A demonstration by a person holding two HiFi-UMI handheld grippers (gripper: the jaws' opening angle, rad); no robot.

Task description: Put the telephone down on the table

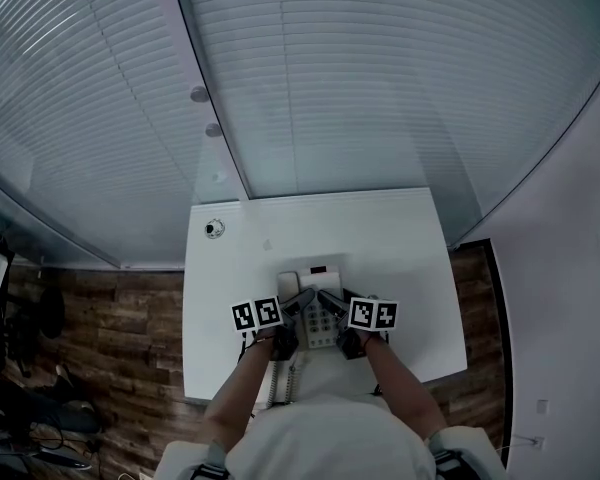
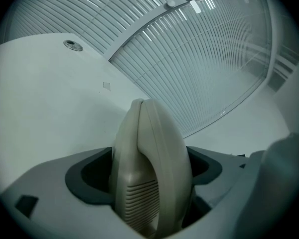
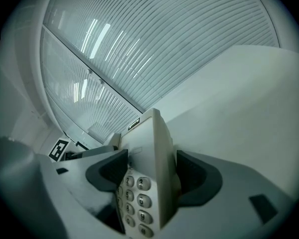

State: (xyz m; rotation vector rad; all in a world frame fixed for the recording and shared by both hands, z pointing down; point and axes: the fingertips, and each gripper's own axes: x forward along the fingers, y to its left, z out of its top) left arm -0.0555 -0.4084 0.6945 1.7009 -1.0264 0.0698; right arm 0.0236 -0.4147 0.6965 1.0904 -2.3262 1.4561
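In the head view my left gripper (image 1: pixel 298 302) lay over the left side of the telephone (image 1: pixel 318 313). Its marker cube (image 1: pixel 256 315) and my forearm covered what sat beneath them, and a coiled cord (image 1: pixel 278 380) ran past the near table edge with both ends hidden. Only the left gripper view resolved the grip. There the left gripper (image 2: pixel 148 176) had its jaws partly apart and pressed on the handset (image 2: pixel 152 148), a beige rounded shell with a slotted grille, standing on edge between the dark pads, its lower end cut off by the frame. The telephone was positioned over the near middle of the white table (image 1: pixel 380 238). No view showed whether its underside touched the top. From the head view the keys were too small to make out. The right gripper view showed the keypad (image 3: pixel 138 198) as rows of round grey keys, the lowest cut off. In that view the right gripper (image 3: pixel 153 174) was clamped on the edge of the telephone (image 3: pixel 152 143) body, jaws partly apart, with the table (image 3: pixel 249 98) beyond. In the head view the right gripper (image 1: pixel 332 302) met the telephone's right side.
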